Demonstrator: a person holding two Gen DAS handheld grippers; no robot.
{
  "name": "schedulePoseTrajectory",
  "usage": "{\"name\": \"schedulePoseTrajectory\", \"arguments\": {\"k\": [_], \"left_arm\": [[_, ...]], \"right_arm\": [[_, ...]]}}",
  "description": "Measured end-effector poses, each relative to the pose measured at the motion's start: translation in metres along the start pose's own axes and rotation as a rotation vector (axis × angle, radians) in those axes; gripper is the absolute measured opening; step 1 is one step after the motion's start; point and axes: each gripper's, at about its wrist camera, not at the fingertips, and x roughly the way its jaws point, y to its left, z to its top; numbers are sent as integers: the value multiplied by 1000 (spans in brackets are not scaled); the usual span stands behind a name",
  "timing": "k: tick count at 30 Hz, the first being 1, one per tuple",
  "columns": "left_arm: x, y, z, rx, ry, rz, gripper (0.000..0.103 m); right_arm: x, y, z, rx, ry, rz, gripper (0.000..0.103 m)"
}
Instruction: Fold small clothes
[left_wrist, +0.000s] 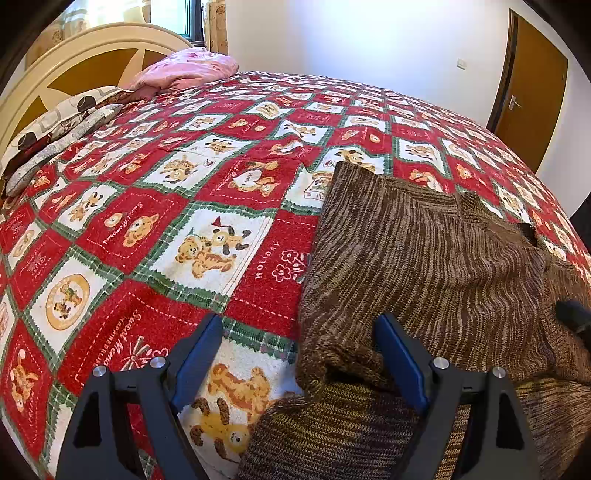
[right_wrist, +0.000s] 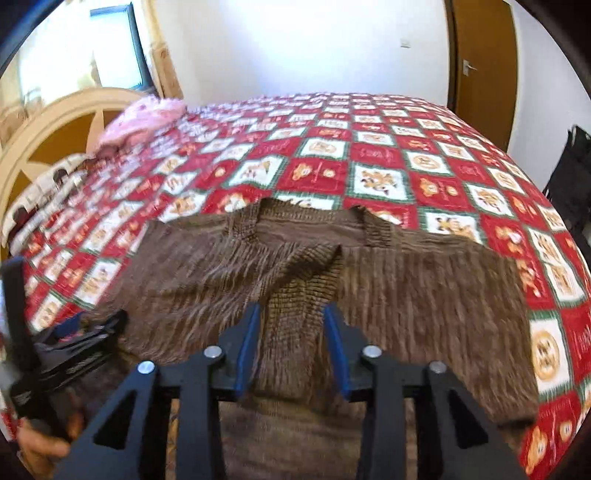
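Observation:
A brown knitted sweater (left_wrist: 436, 258) lies spread on the bed, its body flat and a sleeve folded across it. My left gripper (left_wrist: 295, 332) hovers open over the sweater's left edge, with a rolled cuff (left_wrist: 332, 365) lying between its wide-apart blue fingers. In the right wrist view the sweater (right_wrist: 424, 295) fills the middle. My right gripper (right_wrist: 291, 321) stands partly open over the folded sleeve strip (right_wrist: 299, 291), which lies between its fingers, and the pads do not visibly press it. The left gripper (right_wrist: 66, 339) shows at the left, held by a hand (right_wrist: 37, 446).
The bed carries a red, white and green bear-print blanket (left_wrist: 166, 221). A pink folded quilt (left_wrist: 184, 70) and patterned pillows (left_wrist: 62, 125) rest by the cream headboard (left_wrist: 74, 55) at the far left. A brown door (left_wrist: 528, 92) stands in the white wall beyond.

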Motion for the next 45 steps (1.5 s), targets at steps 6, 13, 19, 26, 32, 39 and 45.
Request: {"name": "schedulePoseTrajectory", "arguments": {"k": [6,13,19,26,32,39,45], "left_arm": [[1,0,0,-1,1,-5,86],[1,2,1,-4,5,-18,87],[1,2,0,1,4,-18,87],[2,2,0,1,4,-17,87],[2,2,0,1,4,-18,88],[4,2,1,-1,8,-23,90],[4,1,1,5,13,-21,91]], "right_arm": [[9,0,-14,-20,40,-20,19],[-5,-13,-26,10,35,-99,12],[-15,-36,-26,107,31,-133,12],[-20,-6,-5,29,-70,-1,35],[21,-5,-9,-14,15,-38,27],[-6,-20,-11,52,-37,-135,7],[-10,-22,-6,84,-64,-93,11]]}}
